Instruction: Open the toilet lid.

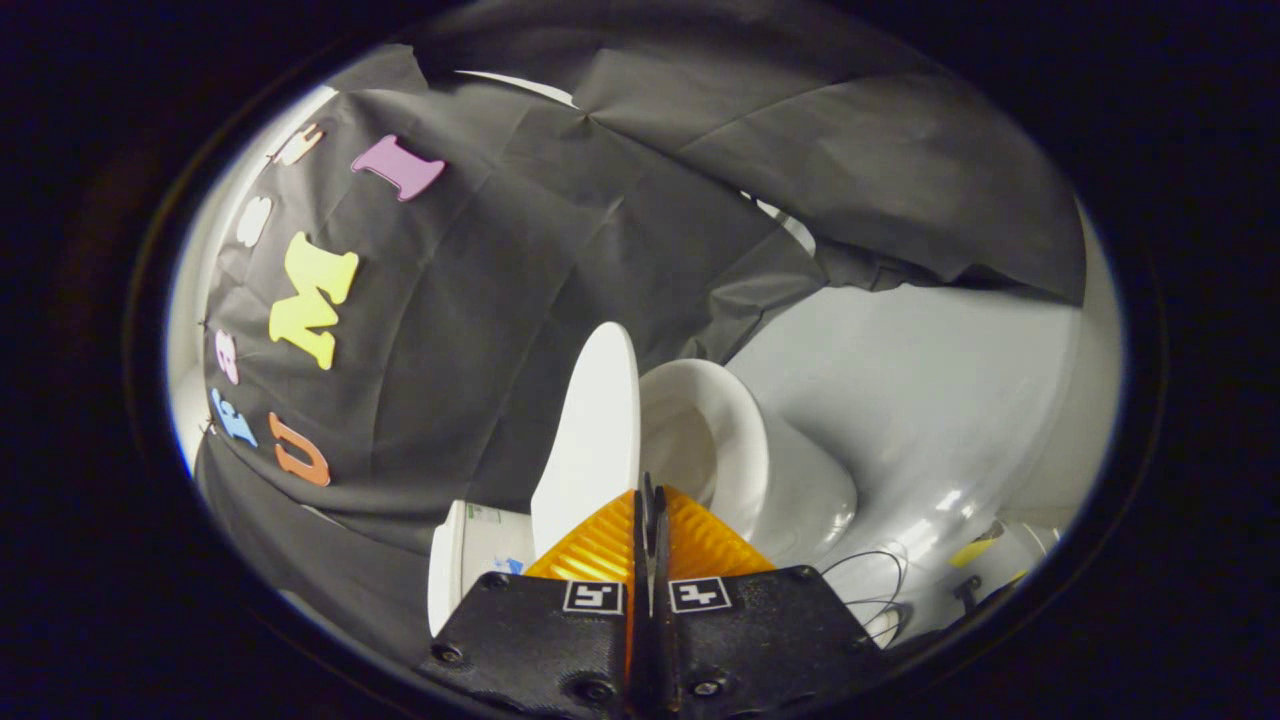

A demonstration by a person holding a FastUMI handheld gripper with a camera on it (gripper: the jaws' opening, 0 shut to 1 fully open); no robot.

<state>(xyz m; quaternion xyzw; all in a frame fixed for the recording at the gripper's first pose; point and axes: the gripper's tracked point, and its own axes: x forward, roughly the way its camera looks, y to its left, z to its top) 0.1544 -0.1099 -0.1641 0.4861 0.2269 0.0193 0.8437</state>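
A: White toilet lid [590,440] stands raised, seen edge-on, just ahead of the gripper [650,500], with the open toilet bowl [720,440] beside it.

B: And the jaws?

A: Closed together, nothing between them. The tips are near the lid's lower edge; whether they touch it, I cannot tell.

Pale glossy floor [900,400], toilet [760,470] standing on it

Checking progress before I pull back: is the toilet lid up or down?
Up. The toilet lid stands raised off the bowl, whose inside shows. The hand-held gripper is shut, empty.
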